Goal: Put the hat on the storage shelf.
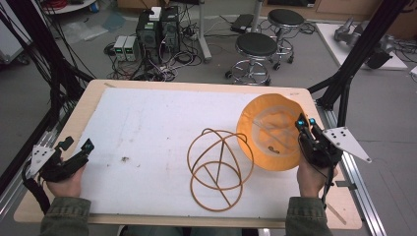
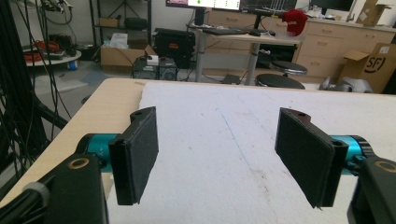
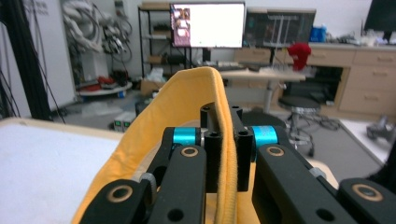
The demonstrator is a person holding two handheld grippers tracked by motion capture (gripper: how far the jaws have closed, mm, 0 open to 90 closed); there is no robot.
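An orange bucket hat (image 1: 269, 130) hangs tilted above the right part of the white mat, its inside and pale lining facing the camera. My right gripper (image 1: 302, 127) is shut on the hat's right brim. In the right gripper view the brim (image 3: 224, 154) runs up between the two closed black jaws. Left of the hat a tan wire frame of crossing hoops (image 1: 220, 168) rests on the mat. At the table's left edge my left gripper (image 1: 78, 152) is held still, and in the left gripper view its pads (image 2: 138, 154) stand wide apart with nothing between them.
The white mat (image 1: 147, 132) covers most of the wooden table (image 1: 98, 88). Black frame legs (image 1: 344, 83) rise at the right rear and cables hang at the left. Two stools (image 1: 255, 49) and computer boxes stand on the floor beyond the table.
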